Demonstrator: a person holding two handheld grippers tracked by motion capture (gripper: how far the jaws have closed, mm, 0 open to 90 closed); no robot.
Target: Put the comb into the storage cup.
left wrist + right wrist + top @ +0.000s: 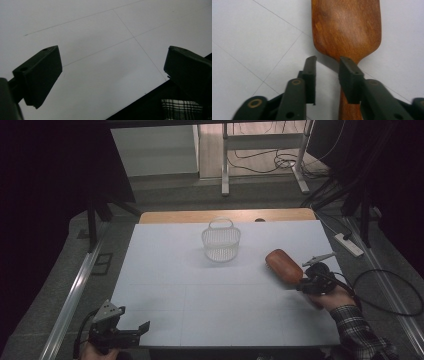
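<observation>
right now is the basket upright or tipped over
Upright: the basket stands on the table with its open rim facing up and its handle raised at the back. Whether anything lies inside, cannot tell.

A white sheet [200, 300] marked with thin grid lines covers a wooden table [225, 215]. Toward the far edge stands a small white mesh basket [221, 244] with its handle upright. To its right lies a brown wooden spatula [283, 265], blade pointing toward the basket, with the right gripper [306, 282] at its handle end. The left gripper [131, 336] rests at the sheet's near left corner, jaws apart, well away from both.
</observation>
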